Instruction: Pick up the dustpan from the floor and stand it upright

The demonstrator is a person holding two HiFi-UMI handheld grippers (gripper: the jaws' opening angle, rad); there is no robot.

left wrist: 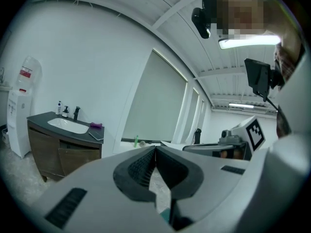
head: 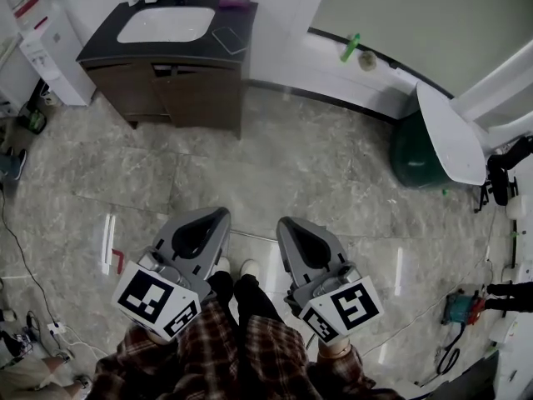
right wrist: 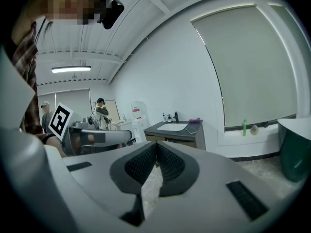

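Dustpan cannot be picked out in any view. Grey plastic left gripper (head: pixel 219 215) and right gripper (head: pixel 287 223) hang above the grey marbled floor (head: pixel 291 165). Both have their jaws pressed together and hold nothing.

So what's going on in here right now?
A person stands on the stone floor with a gripper in each hand, both aimed roughly toward the sink cabinet. The left claw and the right claw are both shut, with nothing between the jaws. A dark green container with a white panel sits off to the right by the wall. Nothing is being handled at this moment.
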